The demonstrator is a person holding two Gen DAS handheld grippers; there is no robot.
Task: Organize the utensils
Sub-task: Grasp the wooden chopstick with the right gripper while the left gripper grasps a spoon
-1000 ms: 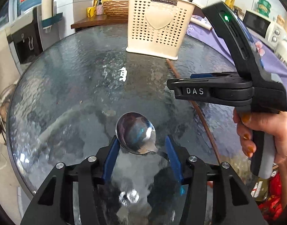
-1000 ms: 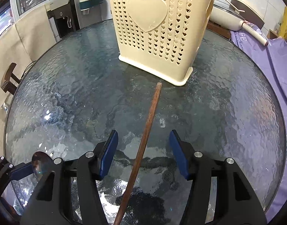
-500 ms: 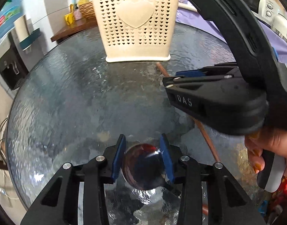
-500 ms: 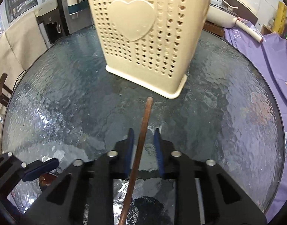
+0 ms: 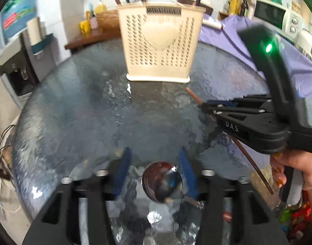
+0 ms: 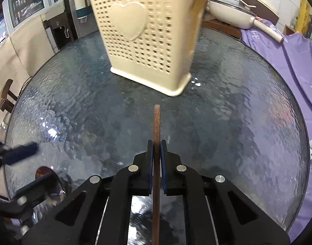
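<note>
the right gripper is clenched on a brown chopstick; its blue pads press the stick from both sides. the stick runs straight forward between the jaws, its far end sticking out ahead toward the cream holder and stopping short of the holder's base. in the left wrist view the same chopstick slants across the glass, front tip near the holder's right corner, the back end trailing off past the person's hand that grips the right tool.

the left gripper is released: its jaws have just been opening, and they stand apart with the bowl of a metal spoon between them. the right blue pad sits just beside the bowl's edge, the left pad well clear of it; whether the right pad touches the spoon i cannot tell through the blur. the spoon lies on the round textured glass tabletop, near its front edge, well apart from the holder. in the right wrist view the spoon shows at lower left, partly hidden behind the left tool's black finger.

the holder stands upright toward the back of the tabletop, perforated, with a raised heart on its face; dark sticks poke out of its top.
</note>
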